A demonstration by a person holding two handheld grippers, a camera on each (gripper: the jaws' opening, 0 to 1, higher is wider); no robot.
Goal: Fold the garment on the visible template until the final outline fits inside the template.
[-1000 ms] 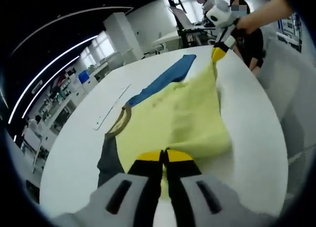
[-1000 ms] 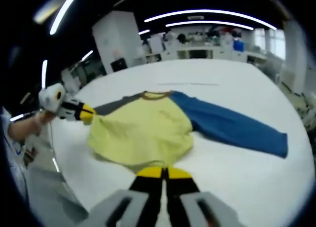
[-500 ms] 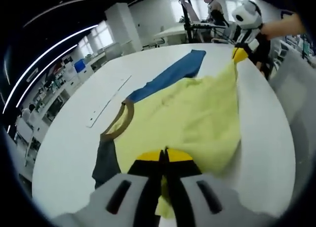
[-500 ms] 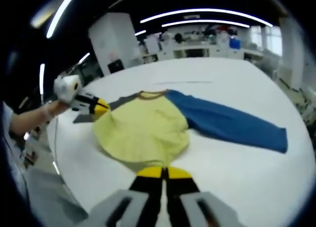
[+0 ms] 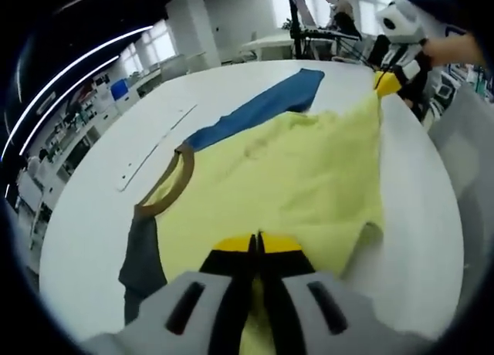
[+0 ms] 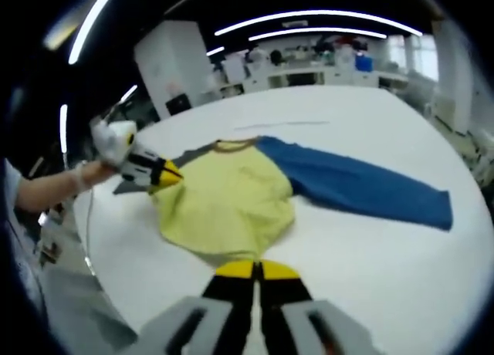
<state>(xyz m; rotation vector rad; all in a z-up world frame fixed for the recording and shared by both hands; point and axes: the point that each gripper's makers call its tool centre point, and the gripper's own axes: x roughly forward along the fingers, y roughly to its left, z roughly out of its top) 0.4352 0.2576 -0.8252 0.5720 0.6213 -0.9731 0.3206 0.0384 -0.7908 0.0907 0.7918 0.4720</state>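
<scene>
Garment (image 5: 285,177) lies spread on the white table (image 5: 85,216), yellow body in the middle, a dark grey sleeve (image 5: 139,255) toward the left gripper view's lower left and a blue sleeve (image 5: 262,108) stretching away at the top. In that view the left gripper (image 5: 257,247) rises from the bottom, its yellow-tipped jaws pressed together on the near yellow hem. Further right, the right gripper (image 5: 384,79) pinches the far corner of the yellow cloth, pulling it taut.

In the right gripper view the left gripper (image 6: 171,172) comes in from the left, nipping the garment's (image 6: 228,201) edge beside the grey sleeve; the right gripper (image 6: 256,272) stands closed on the near hem, the blue sleeve (image 6: 363,189) running off rightward across the table (image 6: 370,278).
</scene>
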